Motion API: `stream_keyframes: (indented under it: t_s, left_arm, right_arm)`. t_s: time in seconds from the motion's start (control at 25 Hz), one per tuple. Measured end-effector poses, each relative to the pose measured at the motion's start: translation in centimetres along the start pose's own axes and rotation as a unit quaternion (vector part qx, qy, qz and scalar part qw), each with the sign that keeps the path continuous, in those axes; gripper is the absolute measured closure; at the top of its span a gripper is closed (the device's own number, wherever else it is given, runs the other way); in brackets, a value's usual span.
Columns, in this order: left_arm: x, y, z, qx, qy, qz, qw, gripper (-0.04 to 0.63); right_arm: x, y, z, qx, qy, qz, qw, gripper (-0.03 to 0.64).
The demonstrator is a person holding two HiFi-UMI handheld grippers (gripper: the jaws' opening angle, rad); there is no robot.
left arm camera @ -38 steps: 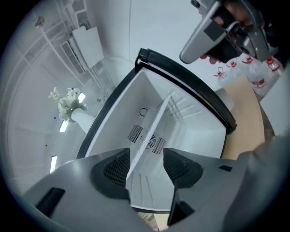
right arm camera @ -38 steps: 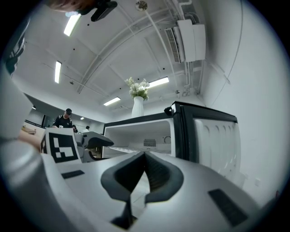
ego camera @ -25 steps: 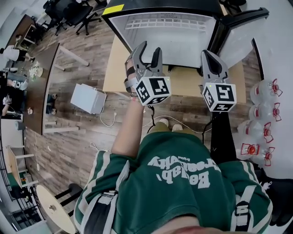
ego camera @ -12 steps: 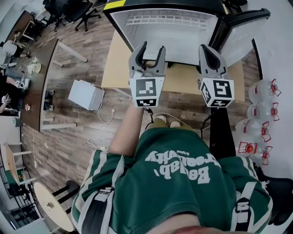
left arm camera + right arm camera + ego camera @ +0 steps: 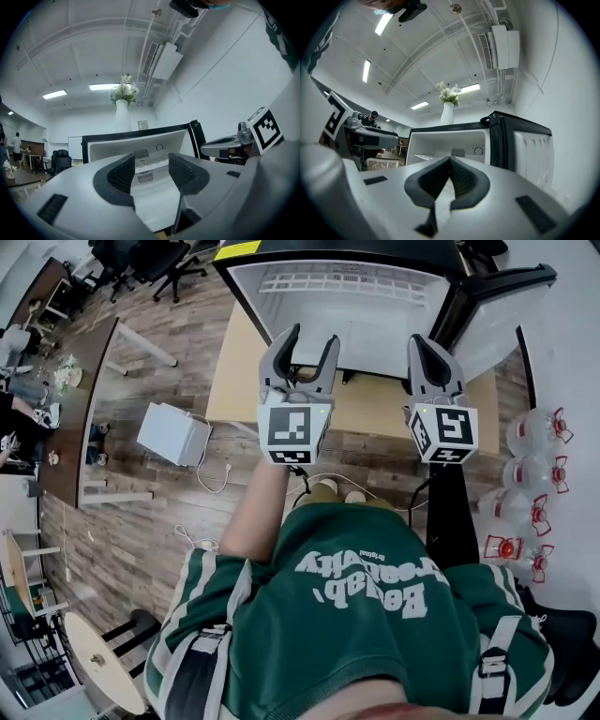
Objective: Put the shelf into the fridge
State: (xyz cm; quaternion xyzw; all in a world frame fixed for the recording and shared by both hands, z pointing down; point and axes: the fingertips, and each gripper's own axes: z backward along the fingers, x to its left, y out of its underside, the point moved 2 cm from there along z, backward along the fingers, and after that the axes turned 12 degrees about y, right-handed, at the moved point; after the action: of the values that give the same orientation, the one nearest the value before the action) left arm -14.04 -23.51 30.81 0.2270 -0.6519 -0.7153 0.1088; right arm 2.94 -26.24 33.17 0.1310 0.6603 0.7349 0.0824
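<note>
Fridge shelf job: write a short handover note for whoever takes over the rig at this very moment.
Left gripper: jaws apart, just been opening, nothing between them; held level in front of the fridge.
Right gripper: jaws together, empty, alongside the left one.
Shelf: wire grid lying inside the open fridge, apart from both grippers.
Done: shelf looks placed.
Left: probably check that it sits flat; the door stands open.

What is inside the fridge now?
A white wire shelf lies across the upper part of the fridge; a dial shows on its back wall. The left claw and right claw cover part of the lower interior.
</note>
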Motion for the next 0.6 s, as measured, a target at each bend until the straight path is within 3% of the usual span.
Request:
stream_keyframes:
  t_s: [0.28,0.4,0.48,0.6]
  left_arm:
    - [0.7,-0.1,0.3,-0.008,-0.008,0.006,0.9999,0.410]
    - [0.3,-0.3,0.4,-0.014,0.005,0.011,0.9998,0.488]
    - [0.2,-0.3,0.4,-0.015,0.013,0.017,0.9997,0.595]
    - [0.5,-0.1,0.5,-0.013,0.003,0.017,0.9998,0.595]
  right_arm:
    - [0.6,0.0,-0.5,0.001,-0.011,0.005,1.000,0.612]
    - [0.7,0.1,-0.5,0.001,-0.014,0.006,1.000,0.612]
    - [0.8,0.2,-0.5,0.003,-0.016,0.006,1.000,0.612]
    - [1.1,0.3,-0.6,0.005,-0.020,0.008,1.000,0.612]
